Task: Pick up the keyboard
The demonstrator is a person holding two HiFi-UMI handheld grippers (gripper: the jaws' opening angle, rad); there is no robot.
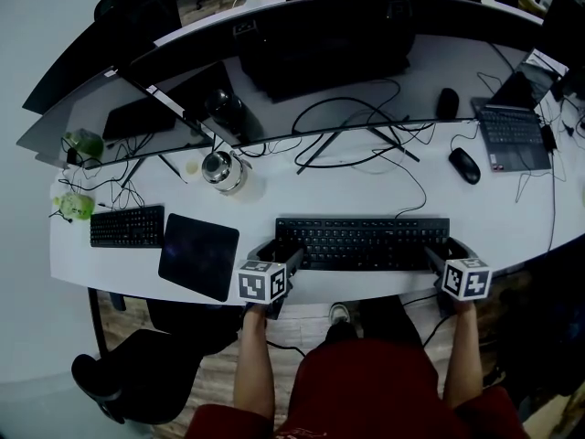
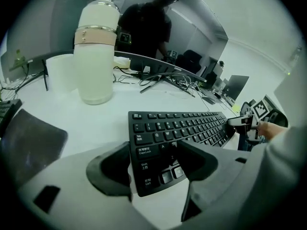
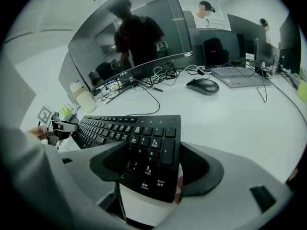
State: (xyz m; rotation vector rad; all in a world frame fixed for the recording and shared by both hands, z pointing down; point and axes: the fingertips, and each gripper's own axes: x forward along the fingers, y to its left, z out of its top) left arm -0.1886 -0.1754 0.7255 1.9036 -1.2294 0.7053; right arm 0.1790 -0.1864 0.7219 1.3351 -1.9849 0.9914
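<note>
**At the front edge of the desk point(image 1: 512, 231): keyboard point(image 1: 363, 242) flat, left gripper point(image 2: 153, 150) and right gripper point(image 3: 152, 150) wide at its two ends**

Lies flat near the middle of the front edge, long side parallel to that edge, not lifted. Sends a thin cable point(image 1: 413, 186) from its back edge toward the curved monitor point(image 1: 320, 26).

Concerning the left gripper: stands at the left end of the keyboard, jaws spread wide. Takes the front-left corner between the jaws, one jaw beside the short edge, the other over the keys of the lowest rows. Shows no clear squeeze; not possible to say if the pads touch.

Concerning the right gripper: stands at the right end, jaws spread wide in the same way. Takes the front-right corner with the number keys between the jaws, one jaw over the keys, the other beside the short edge. Again no visible pressing.

Held from below the front edge by two bare forearms point(image 1: 253, 364), one under each marker cube.

Elsewhere on the desk:
- Toward the left front corner: dark mouse pad point(image 1: 198, 255), then a small keyboard point(image 1: 127, 226) just beside it.
- Behind the mouse pad: white bottle point(image 2: 96, 56), upright.
- Behind the right end of the keyboard, well apart: black mouse point(image 1: 464, 165).
- Near the right back corner: laptop point(image 1: 514, 133).
</note>
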